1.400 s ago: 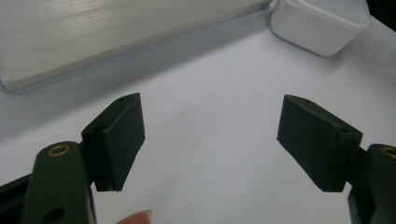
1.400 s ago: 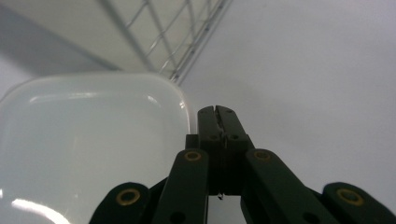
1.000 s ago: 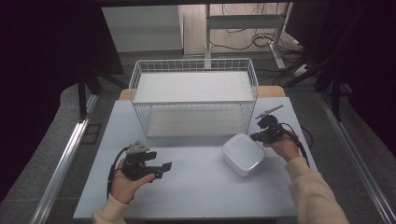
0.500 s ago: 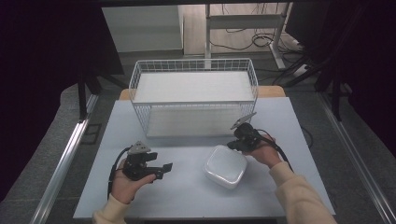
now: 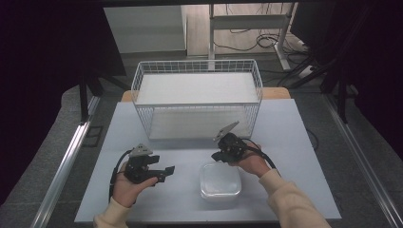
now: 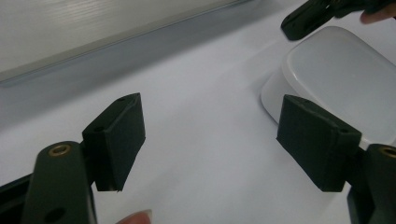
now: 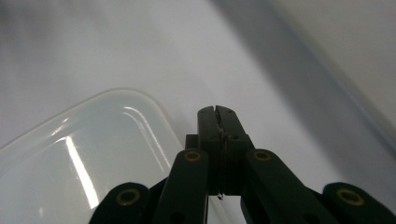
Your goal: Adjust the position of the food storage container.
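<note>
My right gripper (image 5: 223, 153) is pinched shut on nothing at the far rim of the white container (image 5: 219, 180), left gripper (image 5: 161, 172) gaping wide beside it — nudge carelessly and the container skates off.

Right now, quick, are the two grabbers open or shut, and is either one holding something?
Left gripper: jaws wide open, holding nothing.
Right gripper: jaws shut, nothing between them, beside the container.

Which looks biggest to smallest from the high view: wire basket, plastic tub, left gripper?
1. Wire basket, clearly largest.
2. Plastic tub.
3. Left gripper, somewhat smaller than the tub, jaws open.
</note>
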